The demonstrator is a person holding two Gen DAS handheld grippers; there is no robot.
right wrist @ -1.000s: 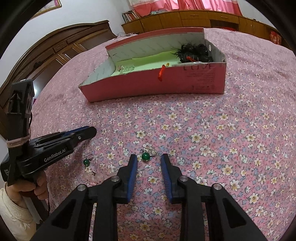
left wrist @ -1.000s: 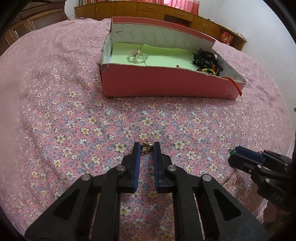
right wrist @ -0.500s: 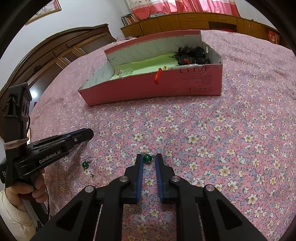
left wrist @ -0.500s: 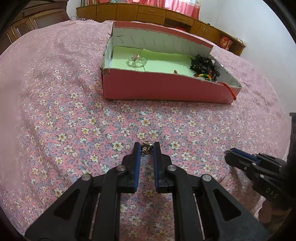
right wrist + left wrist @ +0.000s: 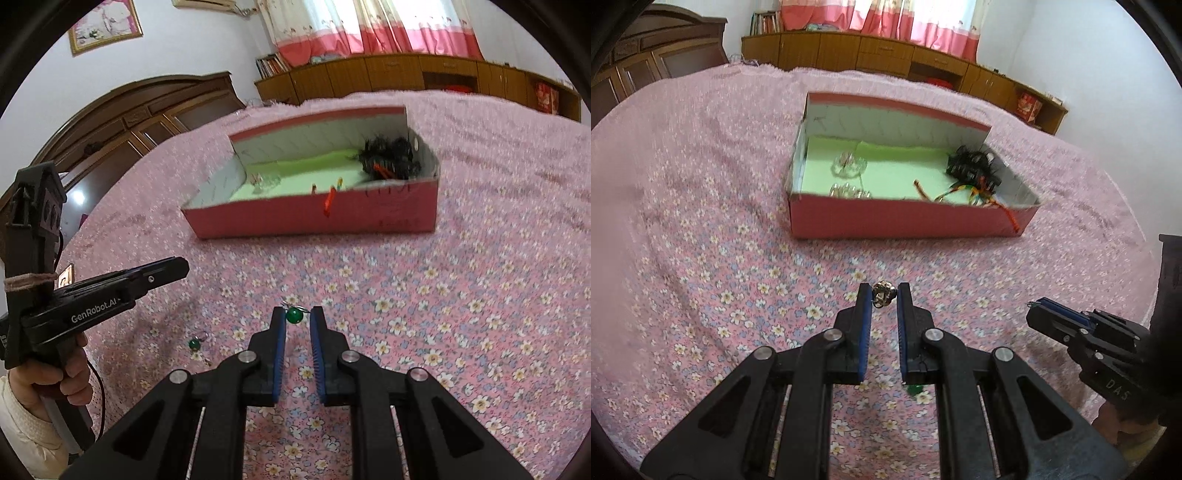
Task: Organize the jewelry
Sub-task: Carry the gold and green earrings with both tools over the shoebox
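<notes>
Now, in the left wrist view, the left claw (image 5: 884, 295), nearly closed on a small silvery ornament (image 5: 883, 293), has risen off the floral bed (image 5: 701, 258), ready to carry toward the red box (image 5: 905, 221).

From the right wrist view, the right claw (image 5: 297, 318) has closed since a second ago, pinching a green bead earring (image 5: 294, 315), hook pointing forward; its twin (image 5: 194, 344) lies on the bed.

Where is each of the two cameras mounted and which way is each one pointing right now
Left wrist: on the left gripper, looking along its fingers at the pink box; it pinches a small silvery ornament; the right gripper shows at right.
Right wrist: on the right gripper, facing the box; it pinches a green bead earring; the left gripper and hand show at left.
Shared: the box and floral bedspread.
</notes>
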